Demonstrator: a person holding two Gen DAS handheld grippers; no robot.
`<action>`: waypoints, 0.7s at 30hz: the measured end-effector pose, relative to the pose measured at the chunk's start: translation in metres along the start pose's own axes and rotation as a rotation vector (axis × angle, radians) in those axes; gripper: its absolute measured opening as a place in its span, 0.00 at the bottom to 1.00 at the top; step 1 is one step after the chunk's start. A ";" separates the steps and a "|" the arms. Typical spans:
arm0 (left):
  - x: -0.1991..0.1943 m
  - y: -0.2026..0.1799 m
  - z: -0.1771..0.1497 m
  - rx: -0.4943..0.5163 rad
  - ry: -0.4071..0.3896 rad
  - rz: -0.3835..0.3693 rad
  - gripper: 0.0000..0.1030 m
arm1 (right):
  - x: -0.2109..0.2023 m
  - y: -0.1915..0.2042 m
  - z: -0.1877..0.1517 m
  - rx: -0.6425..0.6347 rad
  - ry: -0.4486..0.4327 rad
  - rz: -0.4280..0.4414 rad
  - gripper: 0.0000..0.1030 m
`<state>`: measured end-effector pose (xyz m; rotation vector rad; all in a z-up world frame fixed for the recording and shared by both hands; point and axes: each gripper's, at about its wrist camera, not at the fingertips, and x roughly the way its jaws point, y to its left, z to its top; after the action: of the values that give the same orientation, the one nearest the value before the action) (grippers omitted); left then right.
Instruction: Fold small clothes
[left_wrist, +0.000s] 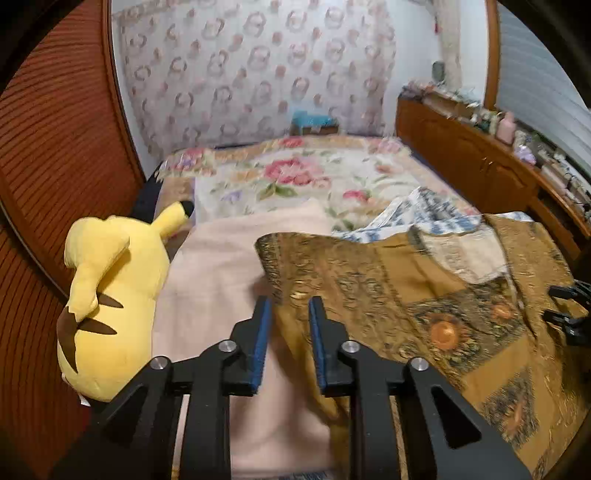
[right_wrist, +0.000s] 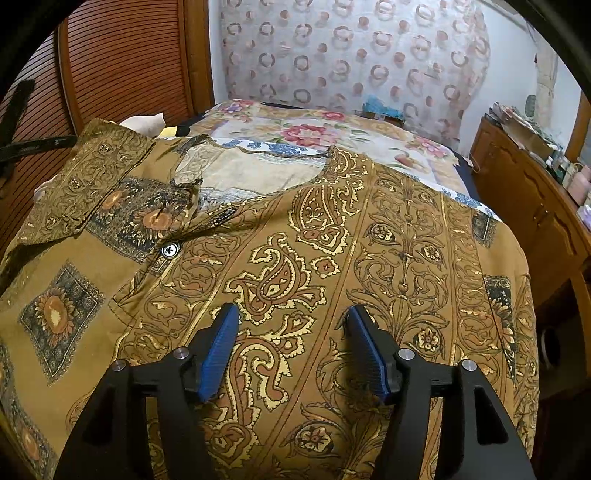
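Both wrist views look down, close (sharing the shirt (left_wrist: 388, 295)).

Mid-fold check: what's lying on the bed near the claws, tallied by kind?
Patterned brown shirts: 1
Blue-and-white print garments, partly under the shirt: 1
Pale pink towels or blankets: 1
Yellow plush toys: 1
Total: 4
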<state>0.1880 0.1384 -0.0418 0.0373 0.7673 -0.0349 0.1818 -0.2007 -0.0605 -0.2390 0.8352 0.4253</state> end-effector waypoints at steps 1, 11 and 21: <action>-0.008 -0.002 -0.002 0.002 -0.019 -0.011 0.31 | 0.000 -0.001 0.000 0.000 0.001 0.000 0.63; -0.061 -0.042 -0.023 0.015 -0.152 -0.119 0.74 | 0.001 -0.007 0.000 0.002 0.007 0.002 0.71; -0.070 -0.088 -0.050 0.007 -0.165 -0.168 0.74 | 0.001 -0.008 0.000 -0.001 0.010 0.005 0.75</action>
<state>0.0993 0.0546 -0.0311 -0.0234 0.6037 -0.1980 0.1864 -0.2076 -0.0610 -0.2400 0.8457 0.4290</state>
